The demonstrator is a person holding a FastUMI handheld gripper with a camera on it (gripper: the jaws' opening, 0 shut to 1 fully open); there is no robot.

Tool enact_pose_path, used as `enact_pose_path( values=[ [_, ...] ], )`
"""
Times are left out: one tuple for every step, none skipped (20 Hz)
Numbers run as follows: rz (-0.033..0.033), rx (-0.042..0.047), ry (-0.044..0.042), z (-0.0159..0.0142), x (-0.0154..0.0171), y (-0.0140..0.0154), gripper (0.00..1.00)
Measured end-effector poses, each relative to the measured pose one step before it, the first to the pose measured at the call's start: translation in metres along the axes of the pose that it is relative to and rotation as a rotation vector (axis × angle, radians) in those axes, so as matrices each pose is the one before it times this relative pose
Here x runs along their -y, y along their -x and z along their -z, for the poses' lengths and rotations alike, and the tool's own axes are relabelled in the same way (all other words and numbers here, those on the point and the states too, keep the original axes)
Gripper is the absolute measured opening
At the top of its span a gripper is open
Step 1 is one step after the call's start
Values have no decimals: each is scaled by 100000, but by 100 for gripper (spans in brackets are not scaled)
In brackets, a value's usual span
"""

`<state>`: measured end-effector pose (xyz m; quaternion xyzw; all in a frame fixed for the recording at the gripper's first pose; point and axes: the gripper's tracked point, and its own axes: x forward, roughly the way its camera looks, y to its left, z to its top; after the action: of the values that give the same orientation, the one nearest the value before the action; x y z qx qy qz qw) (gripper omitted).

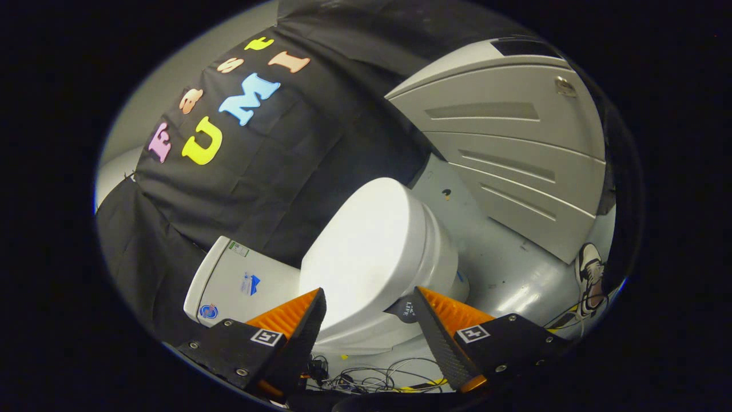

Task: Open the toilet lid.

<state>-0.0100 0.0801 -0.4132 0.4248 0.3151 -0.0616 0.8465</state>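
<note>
A white toilet stands just ahead of my fingers, its lid lying flat and closed over the bowl. The white tank is behind the lid, against the black cloth wall. My gripper is open, held above the near side of the lid; the two fingers are wide apart with the lid's edge showing between them, and neither finger touches it.
A grey panelled wall or door rises beyond the toilet. The grey floor runs alongside the bowl. A person's shoe rests on that floor. Loose cables lie on the floor under the fingers.
</note>
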Motion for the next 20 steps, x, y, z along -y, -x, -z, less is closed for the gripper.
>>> enact_pose_path(
  values=[
    [738, -1350, -2201, 442, 627, -282, 95],
    [366, -1215, -2524, 463, 511, -299, 95],
    [1345, -1330, -2017, 375, 562, -378, 95],
    [2469, -1678, -361, 253, 765, -345, 95],
    [1622, -456, 212, 155, 565, -366, 94],
    [160, -45, -390, -137, 145, -239, 94],
    [-626, 1, -1384, -194, -36, -219, 94],
    [-604, -407, -2259, -11, 1, -305, 94],
    [-913, -238, -2440, 260, -30, -435, 92],
    [-876, -381, -2063, 159, -42, -418, 91],
    [-558, -241, -1280, 504, -85, -618, 88],
    [169, -612, -707, 410, 175, -509, 86],
    [113, -1148, -355, 568, 178, -473, 83],
    [276, -961, -543, 420, 242, -472, 82],
    [0, -748, -726, 282, 213, -258, 80],
    [-248, -832, -323, 181, 140, -362, 79],
    [-1021, -586, 62, 150, -88, -209, 78],
    [-1505, -30, 451, -52, -217, -157, 78],
    [-916, 552, 356, -116, -154, -254, 75],
    [-759, 337, -479, -253, -95, -372, 71]
  ],
)
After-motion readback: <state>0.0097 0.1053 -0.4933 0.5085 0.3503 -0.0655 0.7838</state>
